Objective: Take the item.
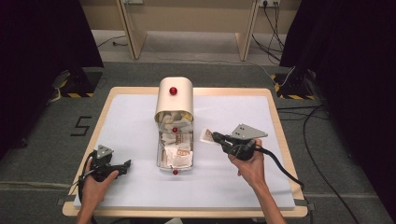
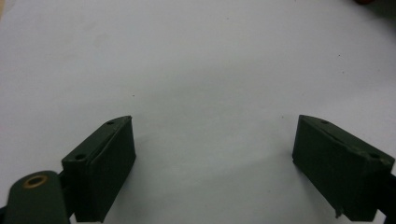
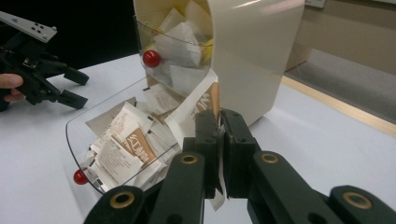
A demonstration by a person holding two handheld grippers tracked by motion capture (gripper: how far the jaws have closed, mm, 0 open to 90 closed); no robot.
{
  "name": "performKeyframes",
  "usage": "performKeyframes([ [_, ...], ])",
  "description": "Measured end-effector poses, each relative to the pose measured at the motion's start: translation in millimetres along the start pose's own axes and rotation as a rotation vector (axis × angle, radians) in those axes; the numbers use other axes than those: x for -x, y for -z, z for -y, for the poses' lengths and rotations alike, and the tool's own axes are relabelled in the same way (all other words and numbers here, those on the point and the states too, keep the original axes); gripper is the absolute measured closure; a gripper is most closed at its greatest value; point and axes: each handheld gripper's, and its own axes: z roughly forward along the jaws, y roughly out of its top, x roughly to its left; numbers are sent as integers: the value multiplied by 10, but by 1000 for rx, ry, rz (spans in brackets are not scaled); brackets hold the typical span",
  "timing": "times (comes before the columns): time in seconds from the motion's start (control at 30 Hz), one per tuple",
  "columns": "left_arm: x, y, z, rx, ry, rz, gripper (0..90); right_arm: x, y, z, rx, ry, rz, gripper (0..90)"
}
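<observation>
Sachet is pinched between the closed jaws of the right gripper, held just right of the clear tray, which is full of more sachets, too many to count. One cream domed dispenser stands behind the tray; three red knobs show. Left gripper rests on the white mat, well left of the tray, jaws wide apart, empty.

The print on the sachets in the clear tray is too small to read from the high view, and blurred in the right gripper view. The cream cover hides the sachets further back. The packet is partly hidden between the jaws of the right gripper. In the left gripper view, the picture's bottom edge cuts off both jaws of the left gripper.
</observation>
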Motion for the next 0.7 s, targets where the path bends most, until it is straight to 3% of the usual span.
performKeyframes([
  [0.7, 0, 0, 0, 1, 1, 1, 123, 263, 106, 141, -18, -49, 69, 867],
])
